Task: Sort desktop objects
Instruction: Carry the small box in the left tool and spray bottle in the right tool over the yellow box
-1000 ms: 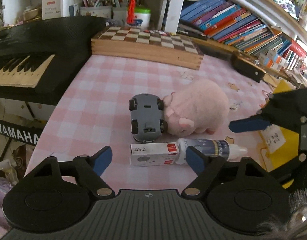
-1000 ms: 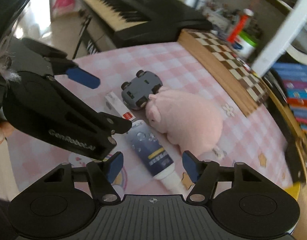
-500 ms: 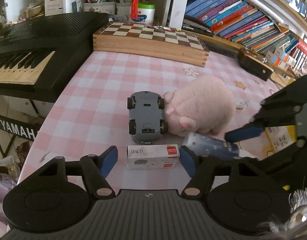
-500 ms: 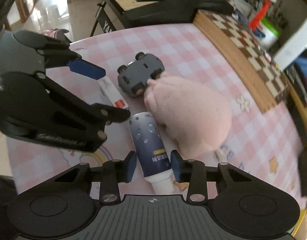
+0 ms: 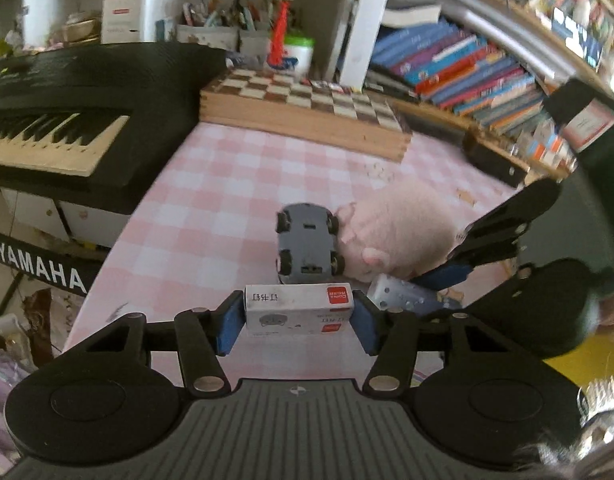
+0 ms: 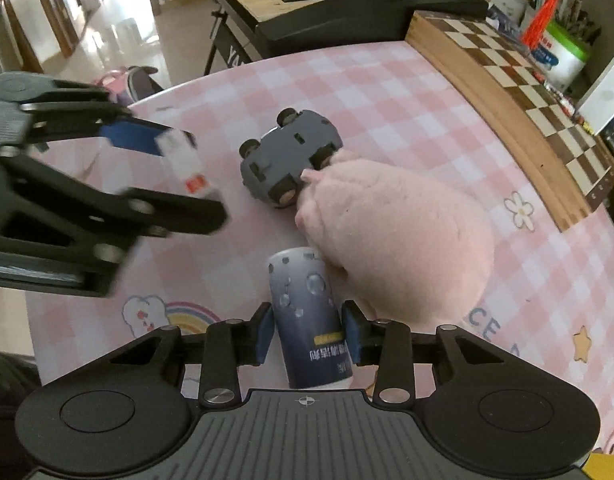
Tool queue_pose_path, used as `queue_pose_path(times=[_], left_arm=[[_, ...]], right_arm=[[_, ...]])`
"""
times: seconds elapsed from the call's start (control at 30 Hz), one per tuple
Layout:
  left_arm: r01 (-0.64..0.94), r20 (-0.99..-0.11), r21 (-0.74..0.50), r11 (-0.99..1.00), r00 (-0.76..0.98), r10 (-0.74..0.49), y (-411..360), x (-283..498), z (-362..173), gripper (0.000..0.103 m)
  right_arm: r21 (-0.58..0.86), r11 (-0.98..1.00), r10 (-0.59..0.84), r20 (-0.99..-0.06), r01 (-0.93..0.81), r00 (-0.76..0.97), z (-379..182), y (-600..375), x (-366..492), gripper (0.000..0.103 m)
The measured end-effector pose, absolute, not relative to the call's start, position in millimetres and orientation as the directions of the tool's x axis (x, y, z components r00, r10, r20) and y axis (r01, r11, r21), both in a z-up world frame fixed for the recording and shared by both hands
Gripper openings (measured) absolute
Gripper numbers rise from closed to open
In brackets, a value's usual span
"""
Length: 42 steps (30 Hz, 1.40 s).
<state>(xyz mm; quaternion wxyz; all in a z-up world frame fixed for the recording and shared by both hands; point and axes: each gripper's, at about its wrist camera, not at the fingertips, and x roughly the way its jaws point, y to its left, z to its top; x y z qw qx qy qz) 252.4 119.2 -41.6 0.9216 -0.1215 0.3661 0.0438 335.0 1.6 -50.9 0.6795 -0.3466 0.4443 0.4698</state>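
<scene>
My left gripper (image 5: 298, 316) is shut on a white staple box with a red label (image 5: 298, 309), gripping its two short ends just above the pink checked table (image 5: 227, 200). The box also shows in the right wrist view (image 6: 185, 160). My right gripper (image 6: 307, 330) is shut on a dark blue bottle (image 6: 305, 312), which also shows in the left wrist view (image 5: 403, 298). A grey toy car (image 5: 307, 246) lies upside down against a pink plush pig (image 5: 395, 232); both also show in the right wrist view, the car (image 6: 291, 156) and the pig (image 6: 395, 244).
A wooden chessboard box (image 5: 303, 114) lies at the table's far edge. A black Yamaha keyboard (image 5: 67, 120) stands to the left. Bookshelves (image 5: 467, 68) run along the right. A pen holder and a green-lidded tub (image 5: 297, 52) stand behind the chessboard.
Both grippers went from open to shut: the left closed on the staple box, the right on the blue bottle. The car and pig have not moved.
</scene>
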Motion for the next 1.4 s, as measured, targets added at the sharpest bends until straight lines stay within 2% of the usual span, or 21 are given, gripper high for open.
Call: queue_pose_path(times=[0.17, 0.43, 0.8, 1.4], left_arm=[[-0.197, -0.666, -0.242, 0.950, 0.746, -0.015, 129, 233, -30, 0.053], [-0.201, -0.629, -0.303, 0.932, 0.776, -0.037, 141, 209, -11, 0.053], [-0.072, -0.548, -0.328, 0.942, 0.827, -0.128, 137, 173, 24, 0.053], [0.080, -0.516, -0.348, 0.934, 0.816, -0.262, 132, 84, 42, 0.053]], right_arm=[[-0.037, 0.375, 0.370, -0.910, -0.926, 0.186, -43, -7, 327, 0.033], [-0.054, 0.501, 0.452, -0.835, -0.864, 0.315, -7, -29, 302, 0.033], [0.007, 0.688, 0.503, -0.725, -0.726, 0.470, 40, -63, 253, 0.033], [0.105, 0.818, 0.474, -0.680, -0.566, 0.559, 59, -95, 133, 0.033]])
